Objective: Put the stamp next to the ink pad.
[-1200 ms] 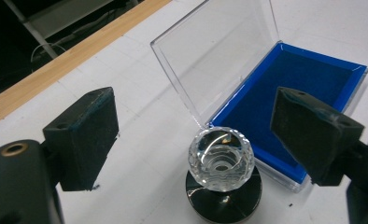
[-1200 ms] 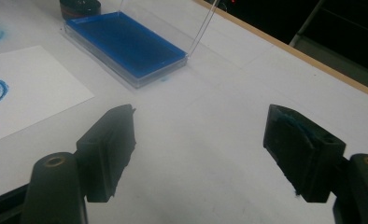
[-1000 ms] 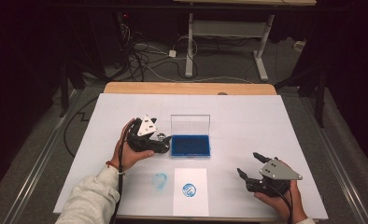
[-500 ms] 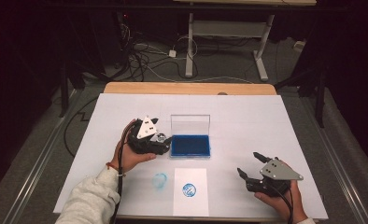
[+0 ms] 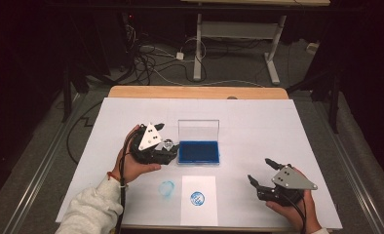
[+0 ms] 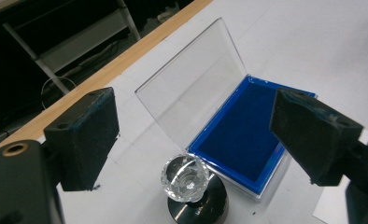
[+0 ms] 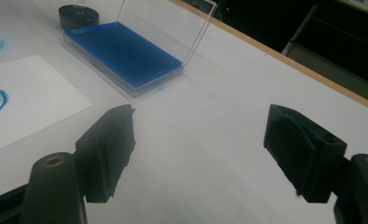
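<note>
A stamp with a clear crystal knob (image 6: 186, 176) on a black round base stands on the white table, just left of an open ink pad box (image 6: 240, 135) with a blue pad and a raised clear lid (image 6: 191, 88). My left gripper (image 6: 196, 135) is open, its jaws wide on either side of the stamp without touching it. From above, the left gripper (image 5: 164, 148) sits against the stamp (image 5: 169, 144), next to the ink pad box (image 5: 198, 152). My right gripper (image 5: 259, 169) rests at the front right, and in its own view the gripper (image 7: 198, 144) is open with nothing between its jaws.
A white sheet (image 5: 197, 217) bearing a round blue print (image 5: 197, 198) lies at the front edge, with a faint blue smudge (image 5: 166, 189) on the table to its left. Bare white tabletop (image 5: 278, 126) spreads behind and right of the box. The floor beyond holds cables and desk legs.
My left gripper has shifted slightly around the stamp beside the ink pad box. The right gripper has stayed where it was.
</note>
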`<action>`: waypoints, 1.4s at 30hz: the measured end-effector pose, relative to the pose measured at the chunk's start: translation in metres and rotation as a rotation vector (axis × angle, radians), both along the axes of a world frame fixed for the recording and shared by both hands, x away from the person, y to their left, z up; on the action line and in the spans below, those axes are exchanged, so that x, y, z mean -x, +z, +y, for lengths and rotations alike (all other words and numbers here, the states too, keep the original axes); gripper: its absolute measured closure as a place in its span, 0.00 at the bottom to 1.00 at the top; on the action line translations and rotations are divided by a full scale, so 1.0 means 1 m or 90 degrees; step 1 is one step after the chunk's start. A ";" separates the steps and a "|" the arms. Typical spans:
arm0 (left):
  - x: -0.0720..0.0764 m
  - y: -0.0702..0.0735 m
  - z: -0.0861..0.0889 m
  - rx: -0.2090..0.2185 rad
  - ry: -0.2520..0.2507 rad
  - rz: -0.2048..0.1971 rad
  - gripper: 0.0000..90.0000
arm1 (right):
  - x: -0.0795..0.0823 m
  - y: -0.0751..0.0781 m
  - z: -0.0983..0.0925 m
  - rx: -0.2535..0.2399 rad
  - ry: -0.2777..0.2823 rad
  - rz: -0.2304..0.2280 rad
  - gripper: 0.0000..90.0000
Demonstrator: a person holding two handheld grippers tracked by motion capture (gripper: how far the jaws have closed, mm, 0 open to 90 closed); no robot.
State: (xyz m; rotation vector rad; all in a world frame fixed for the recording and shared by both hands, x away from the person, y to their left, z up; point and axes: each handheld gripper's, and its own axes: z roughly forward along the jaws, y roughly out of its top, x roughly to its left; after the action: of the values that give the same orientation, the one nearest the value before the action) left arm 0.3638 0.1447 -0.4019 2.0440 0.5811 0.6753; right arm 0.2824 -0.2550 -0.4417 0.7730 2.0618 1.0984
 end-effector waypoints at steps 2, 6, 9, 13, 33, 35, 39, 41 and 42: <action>0.003 0.002 0.000 -0.002 -0.002 -0.006 0.17 | 0.000 0.000 0.000 0.000 0.002 0.000 0.28; 0.009 0.005 0.000 -0.006 -0.002 -0.017 0.17 | 0.001 0.000 0.001 0.002 0.004 0.000 0.28; 0.014 0.007 0.000 -0.007 -0.003 -0.025 0.17 | 0.001 0.001 0.001 0.001 0.004 -0.004 0.28; 0.020 0.007 0.003 -0.009 -0.001 -0.040 0.17 | 0.002 0.002 0.000 0.001 0.002 -0.007 0.28; 0.041 -0.001 0.022 -0.023 -0.001 -0.052 0.17 | 0.003 0.003 0.001 0.010 -0.017 -0.019 0.28; 0.043 -0.002 0.024 -0.023 0.001 -0.053 0.17 | 0.003 0.003 0.001 0.012 -0.018 -0.021 0.28; 0.047 -0.006 0.028 -0.028 0.006 -0.054 0.17 | 0.003 0.003 0.002 0.014 -0.018 -0.020 0.29; 0.048 -0.009 0.030 -0.026 0.011 -0.054 0.17 | 0.003 0.003 0.002 0.014 -0.018 -0.020 0.28; 0.048 -0.011 0.031 -0.026 0.010 -0.050 0.17 | 0.003 0.003 0.003 0.014 -0.017 -0.020 0.29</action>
State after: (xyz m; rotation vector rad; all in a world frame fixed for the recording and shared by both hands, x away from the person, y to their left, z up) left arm 0.3158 0.1756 -0.4124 2.0428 0.5428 0.7790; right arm 0.2795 -0.2525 -0.4390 0.7658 2.0285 1.0645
